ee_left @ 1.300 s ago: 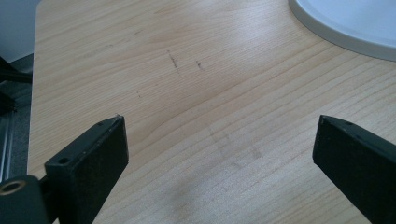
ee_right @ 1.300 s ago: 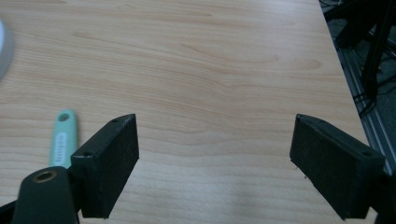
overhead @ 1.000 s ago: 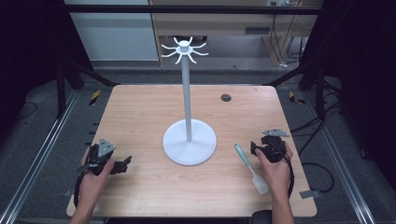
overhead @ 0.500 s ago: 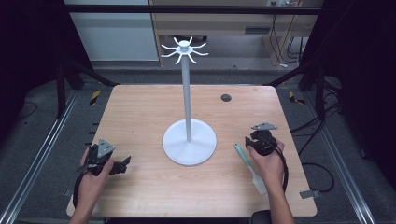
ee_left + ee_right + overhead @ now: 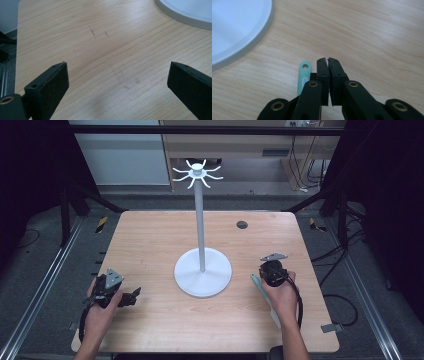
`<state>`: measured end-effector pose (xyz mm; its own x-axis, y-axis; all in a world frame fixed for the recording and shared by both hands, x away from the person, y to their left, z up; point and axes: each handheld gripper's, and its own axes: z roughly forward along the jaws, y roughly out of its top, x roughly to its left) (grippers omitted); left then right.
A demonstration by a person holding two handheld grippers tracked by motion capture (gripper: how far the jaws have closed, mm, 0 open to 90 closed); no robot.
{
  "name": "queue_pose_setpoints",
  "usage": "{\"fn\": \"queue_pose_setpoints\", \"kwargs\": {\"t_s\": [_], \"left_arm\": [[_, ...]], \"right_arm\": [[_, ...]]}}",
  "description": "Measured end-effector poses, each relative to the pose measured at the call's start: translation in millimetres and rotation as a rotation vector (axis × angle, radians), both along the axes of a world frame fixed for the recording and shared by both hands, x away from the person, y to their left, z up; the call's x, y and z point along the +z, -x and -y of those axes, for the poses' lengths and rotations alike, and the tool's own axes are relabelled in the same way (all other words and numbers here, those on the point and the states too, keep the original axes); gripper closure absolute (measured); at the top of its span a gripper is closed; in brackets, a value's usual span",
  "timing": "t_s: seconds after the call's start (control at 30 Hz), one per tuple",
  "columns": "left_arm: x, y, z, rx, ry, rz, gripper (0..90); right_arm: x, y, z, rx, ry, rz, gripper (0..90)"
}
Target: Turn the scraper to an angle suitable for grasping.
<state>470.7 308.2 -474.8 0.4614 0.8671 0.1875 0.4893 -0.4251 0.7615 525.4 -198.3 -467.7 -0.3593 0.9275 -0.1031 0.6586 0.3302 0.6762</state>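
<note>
A white stand (image 5: pixel 202 287) with a tall pole and a hook crown rises from the middle of the wooden table. To the right of its base lies a mint-green spatula (image 5: pixel 258 284), its blade toward the front edge. My right gripper (image 5: pixel 273 271) sits just right of the handle's end. In the right gripper view its jaws (image 5: pixel 328 60) have just been closing and now meet with nothing between them. The handle (image 5: pixel 303 75), with its hanging hole, lies beside them on the left, apart. My left gripper (image 5: pixel 131 296) rests at the front left, jaws wide open (image 5: pixel 117 72) over bare wood.
The stand's round base (image 5: pixel 234 30) lies close to the right gripper's upper left, and its rim (image 5: pixel 190 12) shows far ahead of the left gripper. A small dark round inset (image 5: pixel 242 224) sits at the table's far right. Black frame posts flank the table.
The right hand has moved left toward the stand, up beside the spatula's handle end, and its jaws have closed. The left hand and the spatula have stayed put.
</note>
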Motion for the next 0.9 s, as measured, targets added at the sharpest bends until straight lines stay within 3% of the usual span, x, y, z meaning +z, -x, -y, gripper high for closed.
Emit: {"fn": "queue_pose_setpoints", "kwargs": {"t_s": [0.27, 0.9], "left_arm": [[-0.6, -0.5, 0.9, -0.006, 0.001, -0.002, 3.4], [-1.1, -0.6, 2.7, -0.012, -0.005, -0.008, 3.3]], "right_arm": [[-12.3, -2.6, 2.7, 0.007, -0.022, -0.084, 90.0], [-16.5, -1.2, 0.4, 0.049, -0.052, -0.121, 90.0]]}}
